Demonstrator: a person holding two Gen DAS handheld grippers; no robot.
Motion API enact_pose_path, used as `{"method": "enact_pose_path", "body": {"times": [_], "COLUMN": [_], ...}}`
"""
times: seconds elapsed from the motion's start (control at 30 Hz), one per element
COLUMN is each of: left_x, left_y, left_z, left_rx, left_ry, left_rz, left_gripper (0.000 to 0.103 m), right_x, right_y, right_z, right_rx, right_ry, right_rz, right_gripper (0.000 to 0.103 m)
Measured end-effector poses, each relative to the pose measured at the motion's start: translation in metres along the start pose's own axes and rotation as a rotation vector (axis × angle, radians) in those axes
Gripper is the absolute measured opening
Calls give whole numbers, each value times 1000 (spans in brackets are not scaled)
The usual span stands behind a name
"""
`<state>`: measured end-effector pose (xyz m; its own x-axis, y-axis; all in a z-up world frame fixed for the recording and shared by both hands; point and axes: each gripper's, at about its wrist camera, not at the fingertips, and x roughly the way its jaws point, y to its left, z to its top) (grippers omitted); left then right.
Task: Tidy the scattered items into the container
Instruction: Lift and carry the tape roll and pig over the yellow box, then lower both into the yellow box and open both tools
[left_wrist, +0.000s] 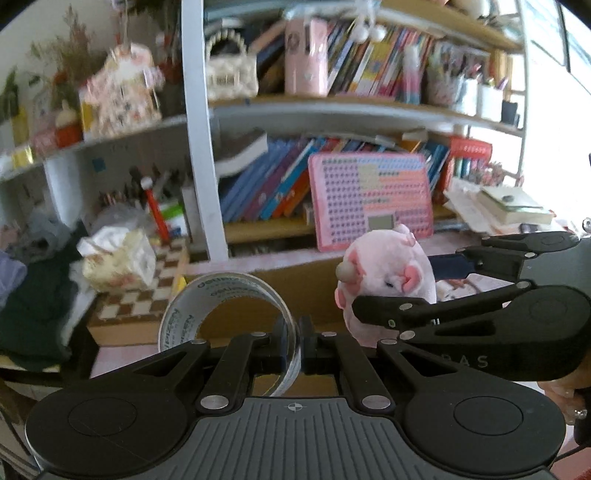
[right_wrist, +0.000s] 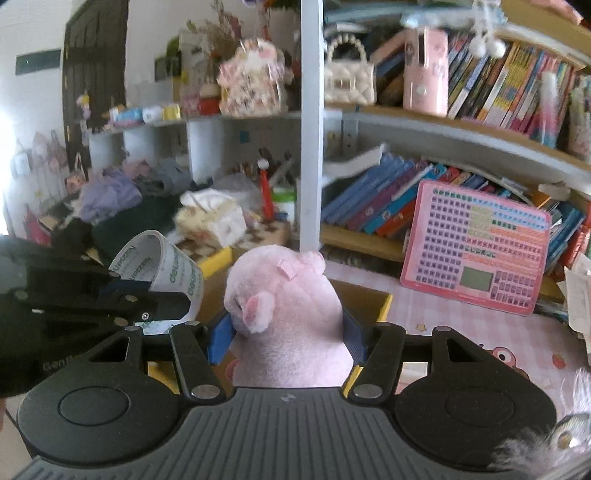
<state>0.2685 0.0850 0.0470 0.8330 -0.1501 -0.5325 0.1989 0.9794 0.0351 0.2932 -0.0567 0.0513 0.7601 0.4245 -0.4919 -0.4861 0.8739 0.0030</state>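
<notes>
My left gripper (left_wrist: 295, 347) is shut on the wall of a clear tape roll (left_wrist: 225, 306), which stands upright in front of me. Behind it is an open cardboard box (left_wrist: 303, 284). To the right, my right gripper (left_wrist: 406, 288) holds a pink plush pig (left_wrist: 388, 280). In the right wrist view the pig (right_wrist: 288, 314) sits between the blue pads of the right gripper (right_wrist: 288, 339), pressed from both sides. It hangs over the near rim of the box (right_wrist: 373, 299). The left gripper (right_wrist: 147, 291) comes in from the left with the tape roll (right_wrist: 162, 266).
A pink toy keyboard (right_wrist: 476, 247) leans against the lower bookshelf behind the box. Left of the box lie a tissue pack (left_wrist: 122, 262), a checkerboard (left_wrist: 147, 299) and dark clothes (left_wrist: 33, 306). A white post (left_wrist: 201, 147) stands behind. Something furry (right_wrist: 554, 443) shows at the bottom right.
</notes>
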Motion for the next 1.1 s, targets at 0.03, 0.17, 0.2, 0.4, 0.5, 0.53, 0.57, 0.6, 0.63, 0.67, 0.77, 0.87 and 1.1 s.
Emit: {"method": "enact_pose_path", "body": {"times": [0.03, 0.17, 0.2, 0.4, 0.5, 0.53, 0.57, 0.6, 0.63, 0.67, 0.77, 0.87, 1.1], "left_x": [11, 49, 59, 91, 96, 97, 96, 95, 94, 93, 87, 83, 80], "left_y": [2, 8, 10, 14, 19, 20, 22, 25, 27, 27, 23, 20, 17], "left_z": [1, -3, -5, -23, -31, -35, -38, -39, -41, -43, -46, -48, -52], "left_rx": [3, 9, 3, 25, -9, -29, -59, -97, -133, -156, -180, -218, -249], "left_ry": [23, 109, 136, 255, 306, 320, 321, 323, 329, 331, 326, 333, 346], "left_rz": [0, 26, 29, 46, 35, 28, 23, 23, 25, 28, 48, 64, 64], "left_gripper": [5, 5, 6, 8, 16, 17, 17, 18, 18, 18, 18, 18, 25], "right_x": [10, 51, 60, 90, 91, 92, 92, 92, 93, 95, 98, 101, 103], "right_y": [-3, -7, -8, -7, -4, -4, -3, -3, -2, -2, -5, -4, -2], "right_z": [0, -6, -9, -23, -25, -26, -26, -27, -29, -30, -28, -27, -26], "right_rx": [-2, -44, -48, -105, -151, -155, -167, -189, -218, -243, -268, -335, -396], "right_ry": [15, 76, 96, 172, 169, 169, 169, 170, 168, 167, 182, 195, 200], "right_rz": [-2, -23, -20, 1, 3, 12, 20, 28, 35, 41, 92, 121, 154], "right_gripper": [58, 58, 58, 59, 61, 61, 61, 59, 57, 52, 53, 53, 60]}}
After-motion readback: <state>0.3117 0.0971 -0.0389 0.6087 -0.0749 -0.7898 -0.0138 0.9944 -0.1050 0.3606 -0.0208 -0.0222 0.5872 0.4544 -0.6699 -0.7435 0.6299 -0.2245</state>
